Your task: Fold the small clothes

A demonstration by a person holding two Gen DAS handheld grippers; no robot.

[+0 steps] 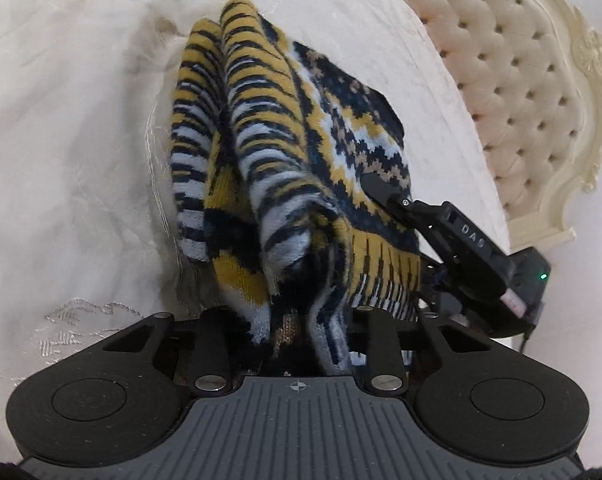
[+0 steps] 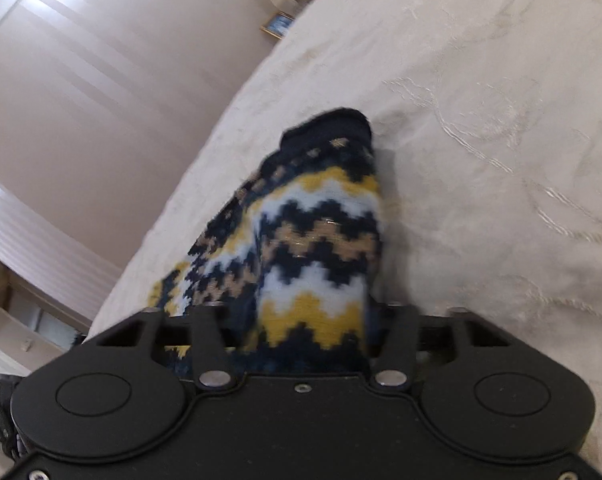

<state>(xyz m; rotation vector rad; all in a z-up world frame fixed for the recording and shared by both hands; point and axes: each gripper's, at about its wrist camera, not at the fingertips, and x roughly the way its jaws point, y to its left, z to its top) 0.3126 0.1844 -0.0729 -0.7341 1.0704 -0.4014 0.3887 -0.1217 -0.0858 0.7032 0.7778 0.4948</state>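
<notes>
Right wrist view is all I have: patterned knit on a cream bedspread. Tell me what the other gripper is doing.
Observer: The left gripper has a bunched end of the knit garment between its fingers, which the cloth hides.
Operator: Report where my gripper sits on it.
Observer: In the left wrist view, the right gripper holds the zigzag-patterned edge, on the side toward the headboard.
Operator: Describe that headboard.
Observer: Cream tufted headboard with a carved frame, beyond the bedspread.
</notes>
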